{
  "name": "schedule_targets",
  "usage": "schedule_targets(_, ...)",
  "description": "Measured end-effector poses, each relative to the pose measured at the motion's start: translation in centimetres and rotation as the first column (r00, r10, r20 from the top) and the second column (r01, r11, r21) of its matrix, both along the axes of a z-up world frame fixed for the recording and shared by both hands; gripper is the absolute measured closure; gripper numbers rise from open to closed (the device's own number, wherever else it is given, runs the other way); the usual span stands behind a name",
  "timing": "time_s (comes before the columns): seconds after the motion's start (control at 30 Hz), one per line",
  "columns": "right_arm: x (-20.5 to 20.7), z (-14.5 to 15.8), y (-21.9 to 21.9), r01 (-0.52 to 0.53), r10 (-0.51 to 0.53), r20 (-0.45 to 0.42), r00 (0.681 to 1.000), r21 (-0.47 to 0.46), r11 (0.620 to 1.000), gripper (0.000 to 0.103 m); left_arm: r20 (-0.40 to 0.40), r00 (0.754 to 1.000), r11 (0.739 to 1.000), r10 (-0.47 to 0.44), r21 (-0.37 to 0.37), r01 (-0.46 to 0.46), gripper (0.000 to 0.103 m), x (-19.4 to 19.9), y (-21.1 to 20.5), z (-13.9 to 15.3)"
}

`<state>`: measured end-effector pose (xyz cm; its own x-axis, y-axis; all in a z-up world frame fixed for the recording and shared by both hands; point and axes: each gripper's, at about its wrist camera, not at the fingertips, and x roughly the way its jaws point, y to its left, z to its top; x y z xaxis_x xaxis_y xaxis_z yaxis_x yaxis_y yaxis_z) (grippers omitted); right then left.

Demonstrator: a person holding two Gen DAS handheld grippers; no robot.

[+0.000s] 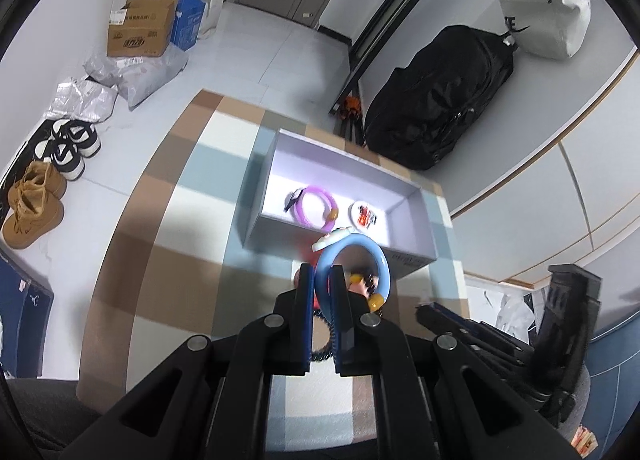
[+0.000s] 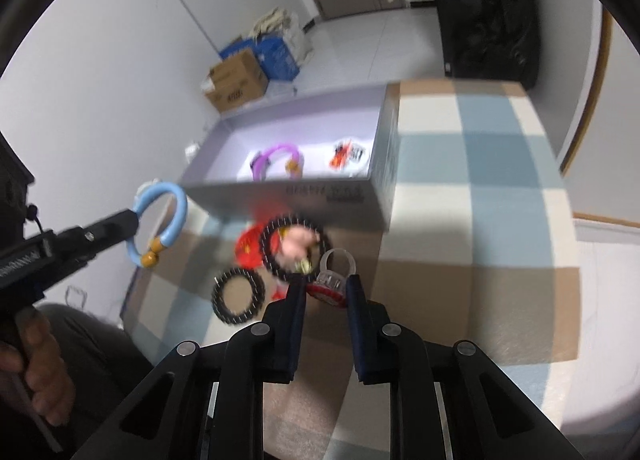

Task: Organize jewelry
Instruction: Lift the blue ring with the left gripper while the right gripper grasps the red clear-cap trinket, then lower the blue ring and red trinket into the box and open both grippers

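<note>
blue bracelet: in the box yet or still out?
Out. The blue bracelet hangs clamped in the left gripper, in the air short of the box; only the purple bracelet and a small piece lie inside.

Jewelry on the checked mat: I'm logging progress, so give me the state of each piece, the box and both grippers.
Left gripper: shut on the blue bracelet.
Blue bracelet: lifted, outside the box.
Right gripper: jaws apart around the clear ring.
Clear ring: on the mat, not lifted.
Purple bracelet: lying in the box.
Box: open, no lid.
Two black spiked rings: on the mat, unsorted.
</note>
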<state>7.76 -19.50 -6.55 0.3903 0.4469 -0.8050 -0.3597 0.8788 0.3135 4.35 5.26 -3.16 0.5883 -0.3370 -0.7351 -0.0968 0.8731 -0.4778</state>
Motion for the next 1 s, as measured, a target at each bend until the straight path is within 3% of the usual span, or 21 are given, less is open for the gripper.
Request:
schedule_targets(0.3,-0.3,5.2,-0.2,-0.050,0.027,0.165,0.986,0.136,0.989,0.084,0.059,0.998,1.000,0.000,-0.014,0.001,0.100,1.6,-0.1,0.8)
schedule_targets(0.6,2.6,5.5,2.1,-0.052,0.021,0.160,0.987,0.196,0.979,0.084,0.091,0.996,1.000,0.001,0.023,-0.004,0.100,3.9,-0.6,1.1)
schedule_targets(1.0,6.4,4.9,3.4,-0.049,0.010,0.159,0.987,0.242,0.969,0.084,0.073,0.997,0.999,-0.017,0.040,0.014,0.100,6.5,-0.4,0.4)
